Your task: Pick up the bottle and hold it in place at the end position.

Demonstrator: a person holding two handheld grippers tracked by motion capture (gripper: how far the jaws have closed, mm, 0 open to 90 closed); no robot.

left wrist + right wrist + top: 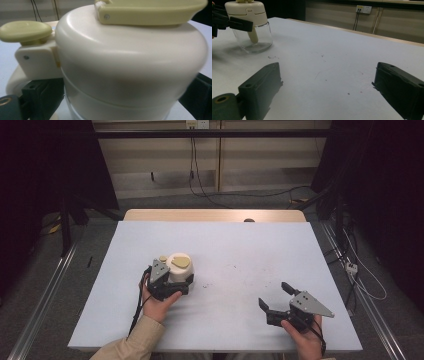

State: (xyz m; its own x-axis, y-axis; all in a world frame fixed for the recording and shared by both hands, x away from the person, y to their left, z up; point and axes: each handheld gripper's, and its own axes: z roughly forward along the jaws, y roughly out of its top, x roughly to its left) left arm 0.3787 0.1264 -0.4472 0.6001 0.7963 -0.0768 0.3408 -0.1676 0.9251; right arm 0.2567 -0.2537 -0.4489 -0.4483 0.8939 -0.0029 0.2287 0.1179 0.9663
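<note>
Item: glass jar [255,37] with cream lid [179,266], standing upright on the left part of the surface [240,255]. It is being pinched at the lid by the left tool [172,282]; the grip is best kept level. Right tool [275,301] is being held spread, well apart.

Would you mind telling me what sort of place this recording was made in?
Probably a lab or recording bay, not a home: a table covered in a plain pale sheet, dark curtains on both sides, loose cables running from a wall socket, and metal rails along the floor.
</note>
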